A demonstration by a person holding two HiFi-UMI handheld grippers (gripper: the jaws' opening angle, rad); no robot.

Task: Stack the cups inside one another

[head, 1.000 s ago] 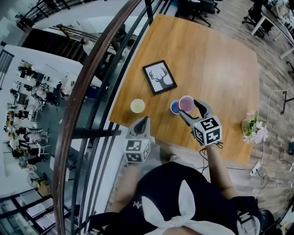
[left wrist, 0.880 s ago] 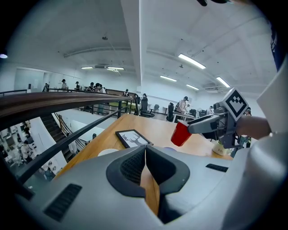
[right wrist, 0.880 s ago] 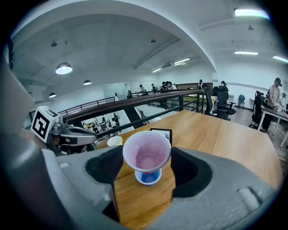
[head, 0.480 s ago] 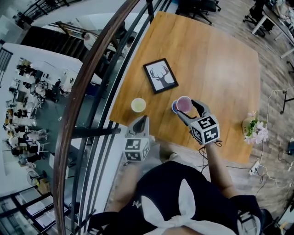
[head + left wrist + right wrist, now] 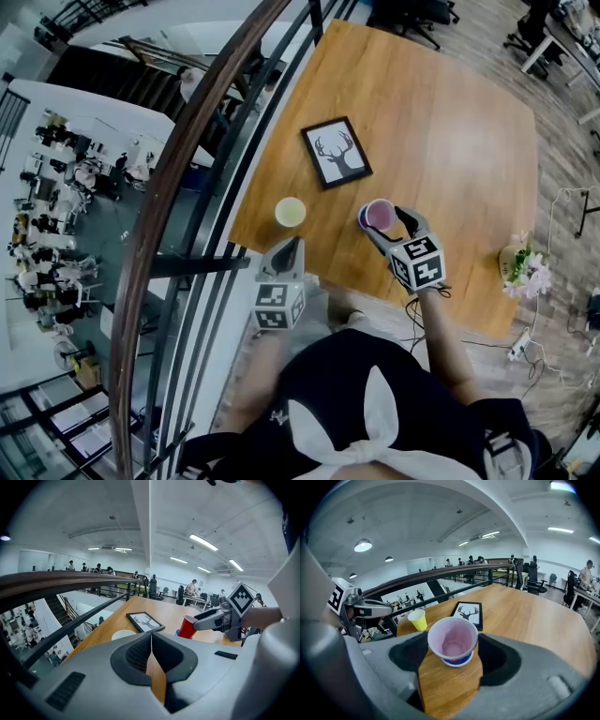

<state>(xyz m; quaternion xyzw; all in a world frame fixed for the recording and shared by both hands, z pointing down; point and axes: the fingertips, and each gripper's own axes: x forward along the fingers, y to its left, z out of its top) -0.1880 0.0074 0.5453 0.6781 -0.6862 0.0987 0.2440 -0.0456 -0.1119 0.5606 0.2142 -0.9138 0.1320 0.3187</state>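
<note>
Since a second ago the right gripper [image 5: 387, 225] has come down with the red cup [image 5: 380, 215] over the blue cup [image 5: 362, 218]. We now see only a thin blue crescent at the red cup's left, where more of the blue cup showed before.

From the head view, we see both cups near the front edge of the wooden table [image 5: 450, 141]. The yellow cup [image 5: 291, 212] stands alone to their left, close to the table's left edge. A picture frame [image 5: 337, 154] with a deer lies flat farther back, apart from all three cups. The left gripper [image 5: 293, 246] hangs just off the table's near corner, beside the railing [image 5: 187, 141], with its tip toward the yellow cup.

From the left gripper view, we see its two jaws pressed together with nothing between them. Beyond them the yellow cup's rim shows, with the picture frame behind it. To the right, the other gripper's fingers reach in from the side and clasp the red cup, which stands upright with the blue cup just at its base.

From the right gripper view, we look down into the red cup's pale inside. The cup sits between the wide-set jaws, and both pads are against its sides. The blue cup's rim rings it from below, so the red cup is partly nested in the blue one.
</note>
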